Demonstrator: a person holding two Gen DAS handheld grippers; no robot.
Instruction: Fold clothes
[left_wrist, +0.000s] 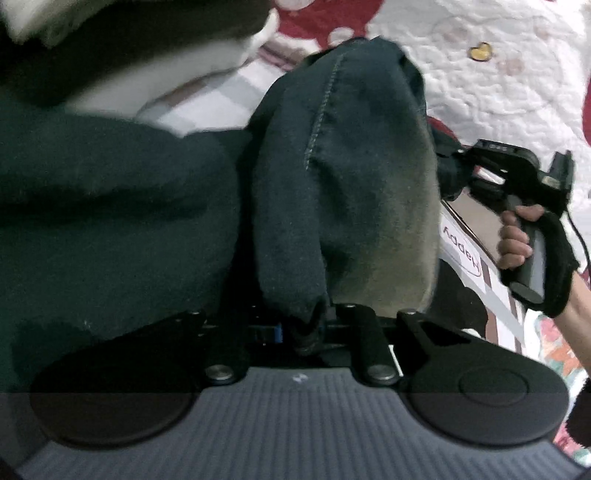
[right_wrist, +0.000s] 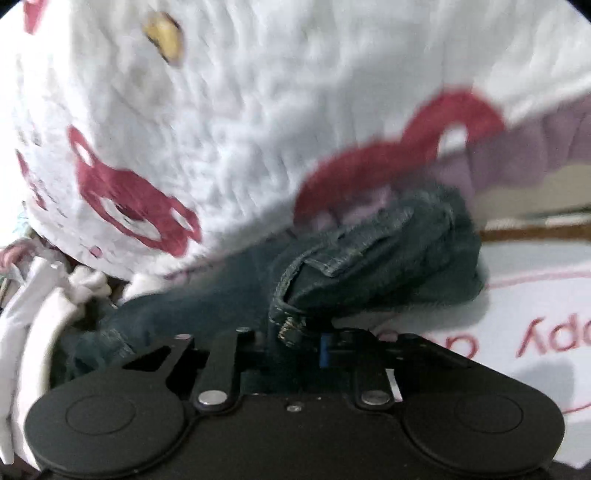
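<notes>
Denim jeans (left_wrist: 343, 177), dark, bunched; left gripper (left_wrist: 306, 332) and right gripper (right_wrist: 295, 332) pinching folds over quilted bedspread (right_wrist: 221, 110).

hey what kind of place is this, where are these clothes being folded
Probably a bedroom, on a bed. A white quilted bedspread with red prints lies under everything, dark jeans are held above it, and more white clothing is heaped beside them.

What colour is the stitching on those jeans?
Pale, light thread on dark blue denim jeans; the seam shows best in the left wrist view.
</notes>
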